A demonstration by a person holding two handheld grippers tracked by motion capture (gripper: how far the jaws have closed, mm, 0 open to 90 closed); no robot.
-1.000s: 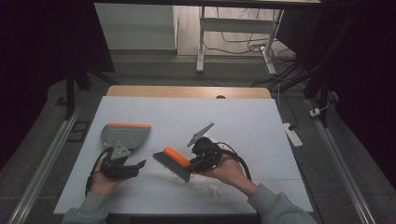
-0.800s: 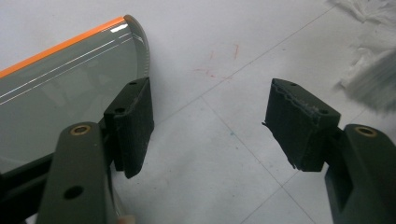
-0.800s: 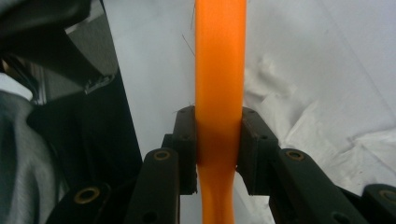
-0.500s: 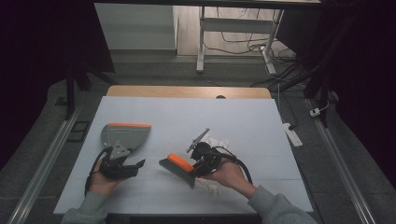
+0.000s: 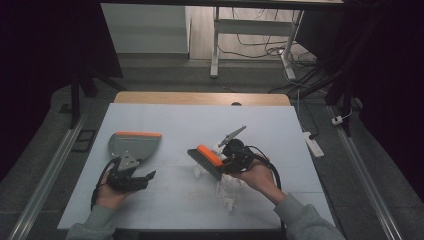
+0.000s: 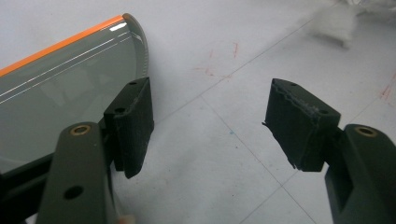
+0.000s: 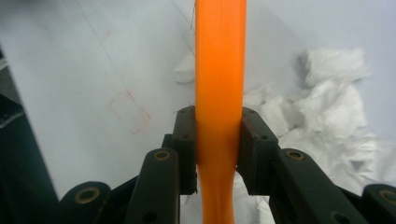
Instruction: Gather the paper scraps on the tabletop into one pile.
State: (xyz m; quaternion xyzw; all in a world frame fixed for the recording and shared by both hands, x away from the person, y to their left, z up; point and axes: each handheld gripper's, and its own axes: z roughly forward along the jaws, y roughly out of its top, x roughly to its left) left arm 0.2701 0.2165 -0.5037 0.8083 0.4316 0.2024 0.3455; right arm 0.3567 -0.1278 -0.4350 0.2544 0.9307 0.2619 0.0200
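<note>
A grey dustpan (image 5: pixel 134 145) with an orange lip lies on the white tabletop (image 5: pixel 175 120) at the left. My left gripper (image 5: pixel 131 179) rests just behind it with its jaws wide open; in the left gripper view (image 6: pixel 210 121) only bare table lies between them, and the dustpan (image 6: pixel 60 93) sits beside the left jaw. My right gripper (image 5: pixel 231 159) is shut on the orange handle (image 7: pixel 219 70) of a hand brush (image 5: pixel 206 161) with dark bristles, held over crumpled white paper scraps (image 5: pixel 227 192). The scraps (image 7: pixel 327 107) lie just right of the handle.
More white scraps (image 5: pixel 200 172) lie under the brush, and some show far off in the left gripper view (image 6: pixel 336 23). The table's wooden back edge (image 5: pixel 200 98) is far off. Metal rails run along both sides, and a power strip (image 5: pixel 312 142) lies on the floor at right.
My right gripper has carried the brush a little to the right and away from the person. The left gripper and the dustpan have kept still.
</note>
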